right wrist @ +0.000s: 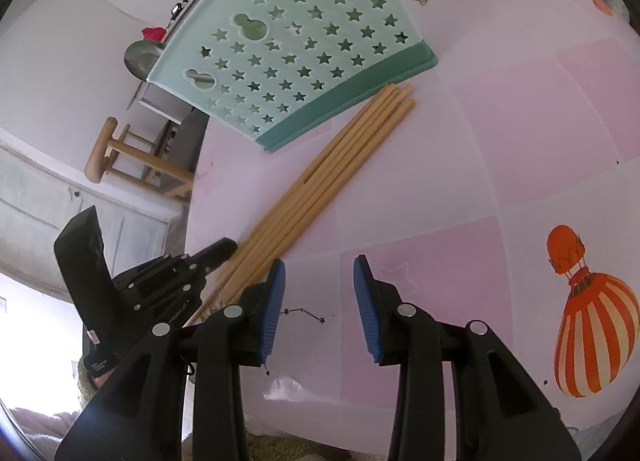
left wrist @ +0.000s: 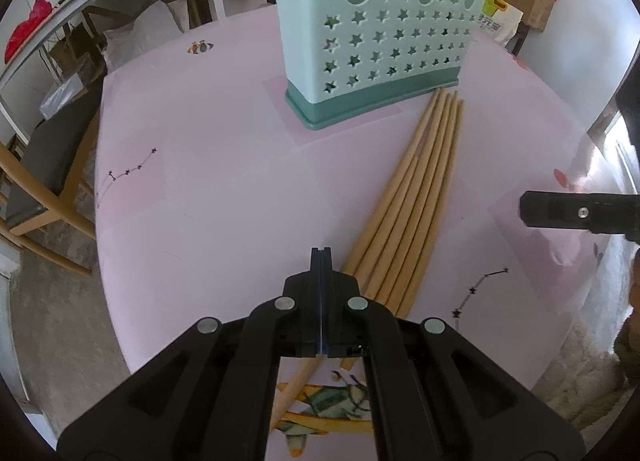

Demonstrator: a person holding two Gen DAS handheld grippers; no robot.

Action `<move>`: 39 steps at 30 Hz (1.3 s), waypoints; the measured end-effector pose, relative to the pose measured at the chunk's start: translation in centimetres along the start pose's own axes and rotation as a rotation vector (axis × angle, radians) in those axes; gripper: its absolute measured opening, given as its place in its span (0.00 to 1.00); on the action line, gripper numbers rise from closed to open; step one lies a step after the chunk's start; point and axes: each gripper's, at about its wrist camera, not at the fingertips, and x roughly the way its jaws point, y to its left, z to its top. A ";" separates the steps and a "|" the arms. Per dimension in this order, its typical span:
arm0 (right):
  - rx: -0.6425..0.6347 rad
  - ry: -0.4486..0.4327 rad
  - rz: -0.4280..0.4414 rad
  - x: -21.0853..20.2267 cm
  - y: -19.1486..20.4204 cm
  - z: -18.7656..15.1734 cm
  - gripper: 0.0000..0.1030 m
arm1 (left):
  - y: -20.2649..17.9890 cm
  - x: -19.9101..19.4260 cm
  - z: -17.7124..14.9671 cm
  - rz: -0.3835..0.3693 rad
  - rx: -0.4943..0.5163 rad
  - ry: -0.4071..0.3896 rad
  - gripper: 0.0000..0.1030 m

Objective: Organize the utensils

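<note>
Left wrist view: the left claw (left wrist: 321,261) sits low centre in the frame, its jaws pressed together with nothing between them. It stands over the pink surface (left wrist: 208,189), just left of the near ends of a bundle of wooden chopsticks (left wrist: 416,197). The chopsticks lie flat, fanned slightly, running from lower centre up to the right, and their far tips reach the dark green base of the mint-green utensil holder (left wrist: 380,41). The holder stands upright in the upper centre of the frame, its wall pierced with star-shaped holes. One more chopstick (left wrist: 294,385) shows beneath the claw at bottom centre, lying across an aeroplane print (left wrist: 320,413). The right claw (left wrist: 576,215) enters at the right edge, its jaw state not readable from this side.

Right wrist view: the right claw (right wrist: 319,305) stands with its blue pads (right wrist: 272,309) apart, nothing between them, over bare surface. The chopsticks lie to the upper left of it, with the left claw at their near ends at lower left. A hot-air balloon print (right wrist: 592,325) lies at the right of the frame. A wooden chair (right wrist: 132,157) stands beyond the surface edge at left.
</note>
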 end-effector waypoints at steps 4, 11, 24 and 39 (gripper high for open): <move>0.017 0.015 -0.011 0.8 0.0 0.0 0.34 | -0.3 -0.1 -0.1 -0.068 -0.030 0.019 0.00; 0.003 0.016 -0.037 1.8 0.7 -0.1 0.26 | -1.4 0.0 -0.5 -0.179 -0.081 0.046 0.00; 0.015 -0.010 -0.082 1.7 0.1 0.2 0.08 | -3.1 1.1 -0.2 -0.307 -0.145 0.080 0.00; -0.045 -0.047 -0.162 -0.2 -2.0 1.9 0.06 | -7.3 3.4 2.1 -0.434 -0.177 0.090 0.00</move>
